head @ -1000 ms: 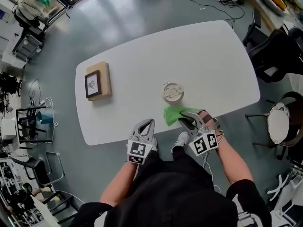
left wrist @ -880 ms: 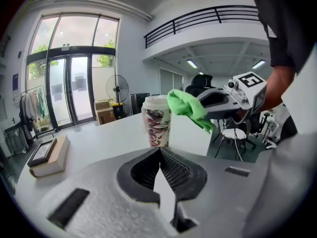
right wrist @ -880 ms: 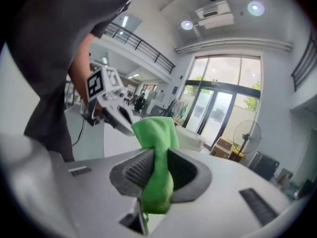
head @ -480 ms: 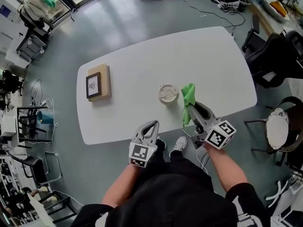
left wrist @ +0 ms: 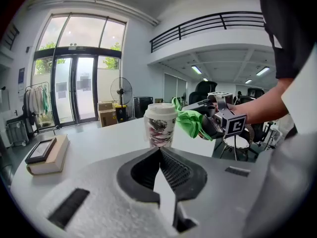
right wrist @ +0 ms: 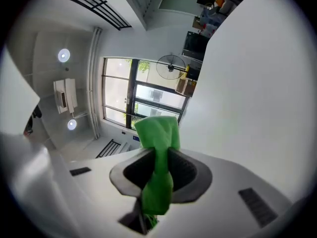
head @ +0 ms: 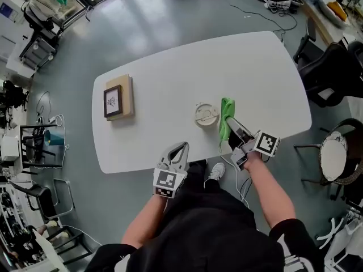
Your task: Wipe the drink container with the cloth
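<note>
Green cloth is hanging pinched in the jaws of the right gripper, which is holding it just beside the right side of the drink container. This is a lidded paper cup standing upright near the middle of the white desk. Whether cloth and cup are touching is unclear. The left gripper is hovering at the desk's near edge, jaws pressed together on nothing. A book is lying well to the left.
</note>
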